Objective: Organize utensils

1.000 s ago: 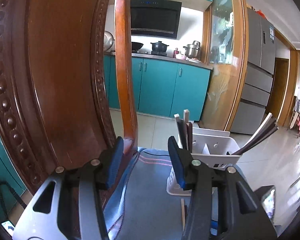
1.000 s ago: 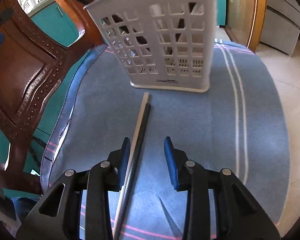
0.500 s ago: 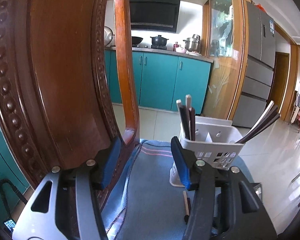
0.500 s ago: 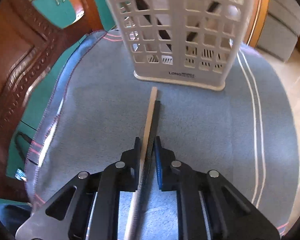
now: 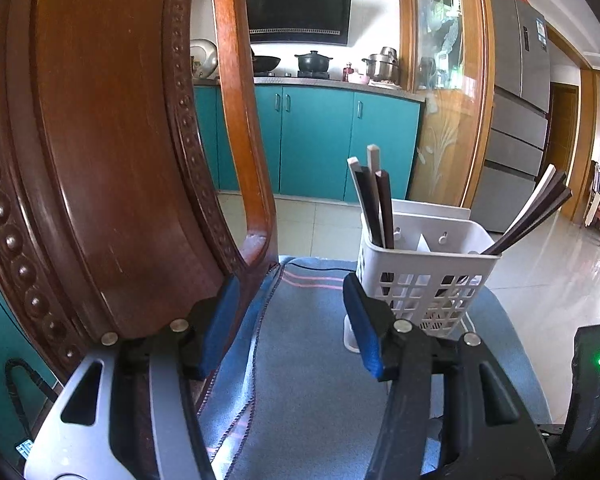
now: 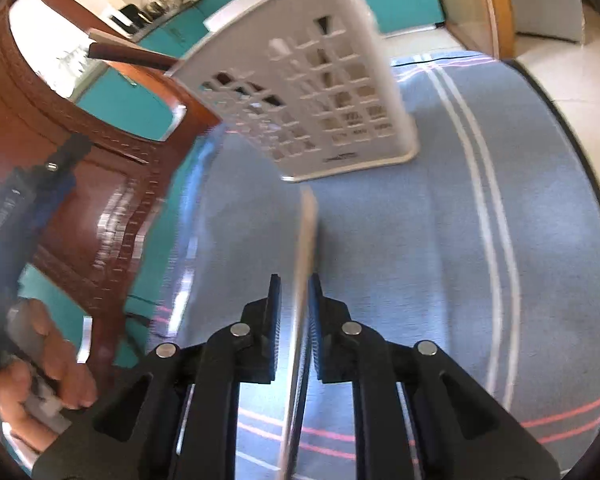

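Note:
A white slotted utensil basket (image 5: pixel 424 264) stands on the blue cloth (image 5: pixel 312 380) and holds several dark and pale chopsticks (image 5: pixel 374 200). It also shows in the right wrist view (image 6: pixel 312 88), tilted and blurred by motion. My right gripper (image 6: pixel 294 300) is shut on a pair of chopsticks (image 6: pixel 306 240), one pale and one dark, whose tips point toward the basket's base, lifted off the cloth. My left gripper (image 5: pixel 288 320) is open and empty, held above the cloth to the left of the basket.
A carved wooden chair back (image 5: pixel 112 140) rises close on the left of the cloth. The cloth (image 6: pixel 480 240) has white and pink stripes. A hand (image 6: pixel 40 368) on the left gripper shows in the right wrist view. Kitchen cabinets (image 5: pixel 312 144) and a fridge (image 5: pixel 516 120) stand far behind.
My right gripper closed on the chopsticks lying on the cloth, lifted them and swung, so its view tilts and blurs. My left gripper rose slightly and stayed open.

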A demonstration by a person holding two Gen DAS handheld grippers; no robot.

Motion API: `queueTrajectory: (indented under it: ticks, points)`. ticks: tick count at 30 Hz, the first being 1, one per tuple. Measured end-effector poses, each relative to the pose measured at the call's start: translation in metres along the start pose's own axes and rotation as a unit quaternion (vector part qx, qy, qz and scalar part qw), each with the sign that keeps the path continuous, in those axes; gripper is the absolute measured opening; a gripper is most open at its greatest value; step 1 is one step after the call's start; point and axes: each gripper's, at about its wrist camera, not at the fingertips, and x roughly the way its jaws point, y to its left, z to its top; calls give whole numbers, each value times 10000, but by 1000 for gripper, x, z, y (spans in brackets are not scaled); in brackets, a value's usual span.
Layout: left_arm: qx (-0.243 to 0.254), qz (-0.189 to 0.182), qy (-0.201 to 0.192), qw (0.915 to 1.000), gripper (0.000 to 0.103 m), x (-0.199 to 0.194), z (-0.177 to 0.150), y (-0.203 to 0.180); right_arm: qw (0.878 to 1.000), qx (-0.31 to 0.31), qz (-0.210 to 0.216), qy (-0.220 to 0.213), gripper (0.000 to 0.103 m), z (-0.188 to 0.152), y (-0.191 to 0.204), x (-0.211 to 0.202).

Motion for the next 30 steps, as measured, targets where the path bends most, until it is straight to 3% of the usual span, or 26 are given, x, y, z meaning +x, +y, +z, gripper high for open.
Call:
queueTrajectory:
  ticks: [5,12,15,23,27,30]
  points:
    - [30,11,103,9999,58,6,0,-3,9990,-219,-344,186,14,-13,-10,7]
    - [-116,24,317,9994,59,14,2,2,9914,-948,-736,514,14,-32,16,34]
    - [-201,7,451,9988,60,20,2,6,9872,-1144,-1048,370,10,-34,24,37]
    - [107,-243,1012,9945,64,41,-5,-7,9927,-167,-1173,237,7,-14,-13,15]
    - [433,-430,1557,9859,64,62,-20,-28,9934,461,-1013,285,7,-9,-41,8]
    - [562,-668,2081,9742,64,81,-35,-45,9928,724,-930,204,10,-6,-54,1]
